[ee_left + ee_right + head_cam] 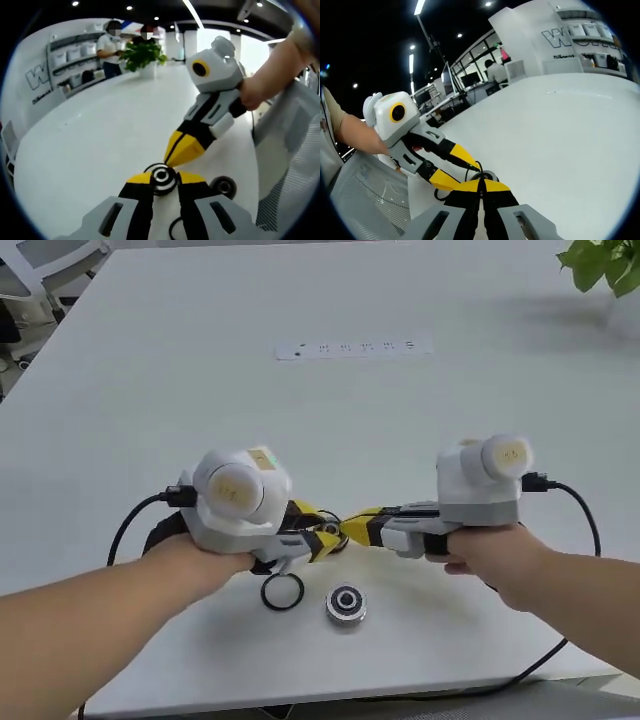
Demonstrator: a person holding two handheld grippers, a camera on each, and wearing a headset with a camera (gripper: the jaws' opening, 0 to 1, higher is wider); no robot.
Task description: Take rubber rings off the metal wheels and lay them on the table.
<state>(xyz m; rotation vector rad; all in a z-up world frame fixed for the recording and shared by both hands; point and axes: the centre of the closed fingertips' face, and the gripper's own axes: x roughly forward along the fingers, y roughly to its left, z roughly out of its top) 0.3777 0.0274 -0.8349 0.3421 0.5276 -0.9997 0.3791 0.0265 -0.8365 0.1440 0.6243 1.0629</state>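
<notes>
My left gripper (pixel 322 536) is shut on a small metal wheel (pixel 163 176) that carries a black rubber ring, held just above the white table (pixel 330 420). Coming from the right, my right gripper (pixel 350 528) meets it tip to tip, and its yellow jaws are shut on the thin rubber ring (pixel 470 172) at the wheel's edge. In the left gripper view the right gripper (pixel 170 159) touches the top of the wheel. A loose black rubber ring (pixel 283 592) and a bare metal wheel (pixel 346 604) lie on the table below the grippers.
A white power strip (pixel 352 347) lies far back on the table, and a green plant (pixel 600 262) stands at the back right corner. Black cables (pixel 570 640) trail from both grippers. The table's front edge (pixel 330 695) runs close below the loose parts.
</notes>
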